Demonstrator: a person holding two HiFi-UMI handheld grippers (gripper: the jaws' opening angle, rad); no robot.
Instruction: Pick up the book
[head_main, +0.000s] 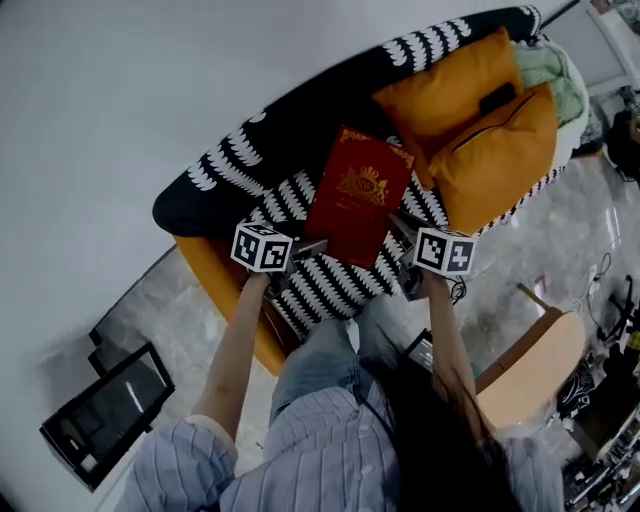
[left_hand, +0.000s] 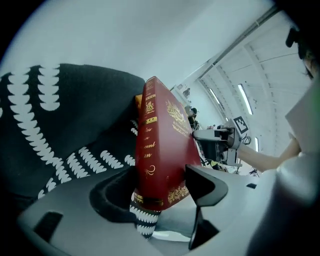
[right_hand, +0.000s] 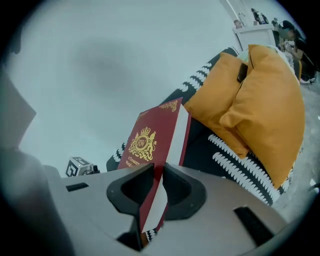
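Observation:
A red hardback book (head_main: 358, 195) with a gold crest hangs tilted above the sofa, held between both grippers. My left gripper (head_main: 310, 247) is at the book's lower left edge. In the left gripper view the book (left_hand: 162, 145) stands spine-on between the jaws of my left gripper (left_hand: 165, 185), which are closed against it. My right gripper (head_main: 400, 228) is at the right edge. In the right gripper view my right gripper (right_hand: 159, 172) is shut on the front cover of the book (right_hand: 152, 137), next to the white page edge.
Under the book is a sofa draped in a black throw with white leaf rows (head_main: 230, 165). Two orange cushions (head_main: 480, 120) and a green cloth (head_main: 555, 75) lie at its right end. A dark screen (head_main: 105, 415) and a wooden piece (head_main: 530, 370) stand on the floor.

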